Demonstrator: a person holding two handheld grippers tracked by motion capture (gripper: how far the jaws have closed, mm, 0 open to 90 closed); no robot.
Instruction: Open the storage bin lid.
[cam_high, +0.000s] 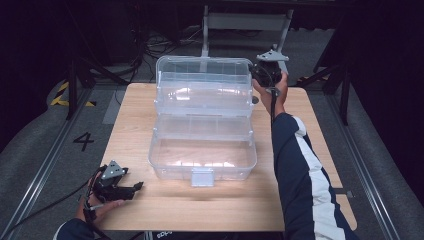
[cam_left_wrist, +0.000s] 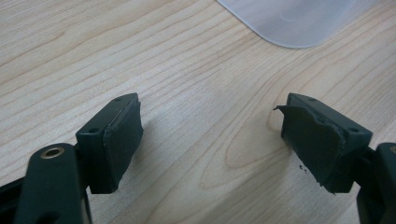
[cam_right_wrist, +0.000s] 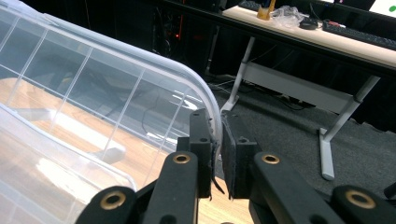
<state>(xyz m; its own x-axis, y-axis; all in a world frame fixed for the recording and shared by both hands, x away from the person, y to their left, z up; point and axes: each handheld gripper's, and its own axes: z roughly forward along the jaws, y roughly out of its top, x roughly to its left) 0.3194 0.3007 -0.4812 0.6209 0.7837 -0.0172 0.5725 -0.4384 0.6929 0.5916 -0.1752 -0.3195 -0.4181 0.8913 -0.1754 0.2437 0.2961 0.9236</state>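
The clear plastic storage box (cam_high: 202, 155) is sitting open mid-counter (cam_high: 280, 200), its lid (cam_high: 202, 82) standing upright behind. I am pinching the lid's far right rim in my right tongs (cam_right_wrist: 217, 154), seemingly mid-swing; next calls for guiding it along its hinge. My left tongs (cam_left_wrist: 210, 140) are resting agape, empty, near the counter's front-left corner.

Bright overhead light on the table (cam_high: 150, 210); dark surroundings; glare on the clear box (cam_high: 202, 165).

High view overlooks the table (cam_high: 125, 210); both gripper views sit close, sharing its wood.
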